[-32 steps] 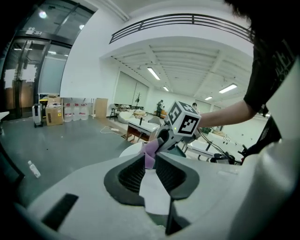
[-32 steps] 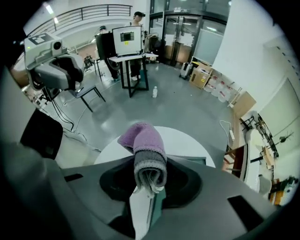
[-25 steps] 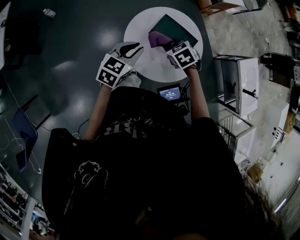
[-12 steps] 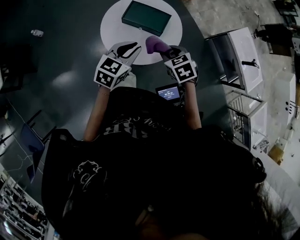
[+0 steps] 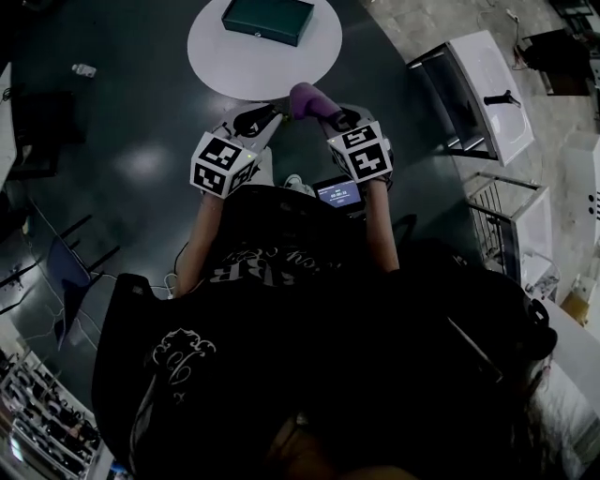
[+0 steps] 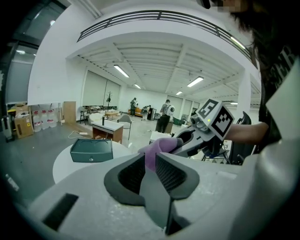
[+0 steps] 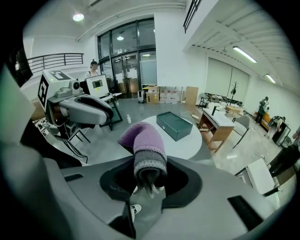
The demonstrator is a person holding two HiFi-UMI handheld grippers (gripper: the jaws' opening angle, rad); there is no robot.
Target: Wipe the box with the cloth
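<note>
From where I'm standing, the right gripper [image 7: 149,174] is clamped on the gathered end of the cloth [image 7: 143,143]. It is a purple knit with a grey ribbed band, and the rest of it pokes out past the tips like a soft, rounded pad. That looks to me like the reason for the grip: pinch the bunched end and leave a plump face free for rubbing. The left gripper [image 6: 150,161] hangs just beside it, its jaws drawn in to a thin slit with nothing between them. It seems to be a spare hand, perhaps meant to steady things later. Both tools hover low in front of the person, by the near rim of the round white table [image 5: 225,66] and not over its middle. The box [image 5: 267,21] lies flat towards the far side of that table, well apart from the cloth, so I'd say no wiping is happening at this instant. The box itself is dark green, shallow and rectangular, its lid shut, with a small pale catch at the middle of its front edge. Nothing else sits on the table with it.
</note>
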